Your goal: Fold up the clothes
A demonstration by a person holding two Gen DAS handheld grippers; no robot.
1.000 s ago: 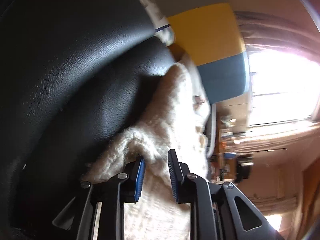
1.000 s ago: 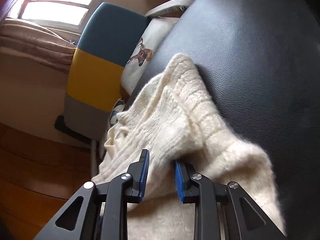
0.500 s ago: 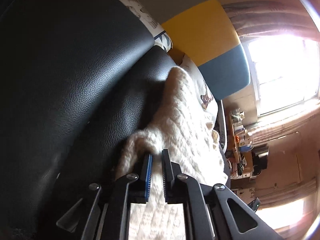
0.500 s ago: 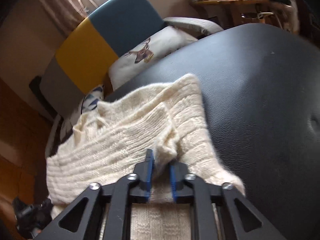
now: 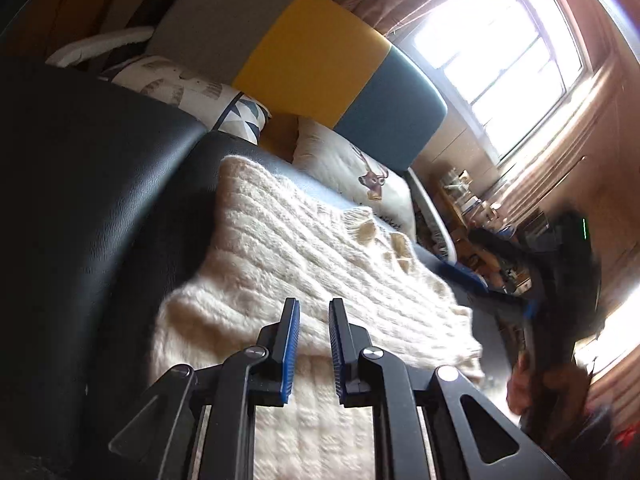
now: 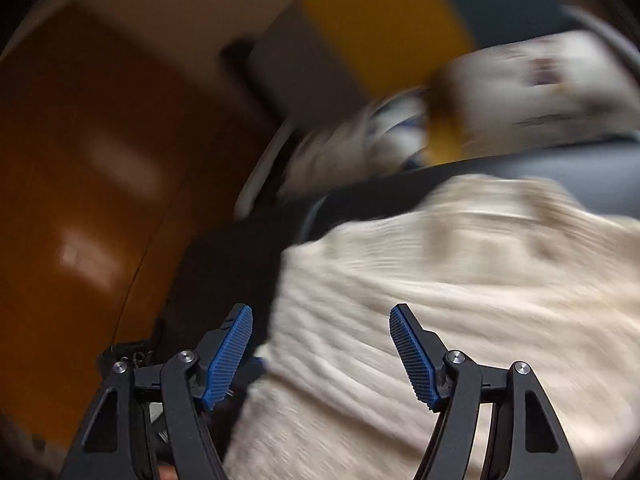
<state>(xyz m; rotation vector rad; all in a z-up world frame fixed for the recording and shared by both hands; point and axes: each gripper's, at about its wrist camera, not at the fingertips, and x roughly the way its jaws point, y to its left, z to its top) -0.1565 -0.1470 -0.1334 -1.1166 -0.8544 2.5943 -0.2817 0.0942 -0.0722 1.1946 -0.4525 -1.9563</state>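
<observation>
Lying on the seat (image 5: pixel 100 184): the sweater (image 5: pixel 304 264), cream knit, seen from the left wrist view.
Left gripper (image 5: pixel 314 320): jaws set narrow with a slim gap; the sweater shows through the gap, and I cannot tell if any knit is pinched.
Left pads (image 5: pixel 291 344): blue, ribbed, just above a folded edge of the sweater.
Sweater layers: an upper layer lies over a lower one, with the fold edge crossing under the fingers.
Seat: black, leather-like, with the sweater flat on it (a seam runs just left of the knit).
Backrest (image 5: pixel 320 64): grey, yellow and teal blocks behind the seat.
Pillows: a deer-print pillow (image 5: pixel 356 176) beyond the sweater's far edge; a triangle-print pillow (image 5: pixel 236 114) to its left.
Window (image 5: pixel 492 40): bright, upper right.
Right gripper (image 5: pixel 480 282): blurred dark shape with a blue strip at the sweater's right edge.

Right wrist view: heavily blurred.
Right gripper (image 6: pixel 322 354): jaws spread wide, nothing between the pads.
Right pads (image 6: pixel 230 356): blue; one is over the dark seat at the sweater's left edge, the other over the knit.
Sweater (image 6: pixel 460 300): fills the lower right, on the seat (image 6: pixel 224 272).
Floor (image 6: pixel 80 200): orange-brown, at left.
Backrest (image 6: pixel 380 16): yellow and grey smear at top.
</observation>
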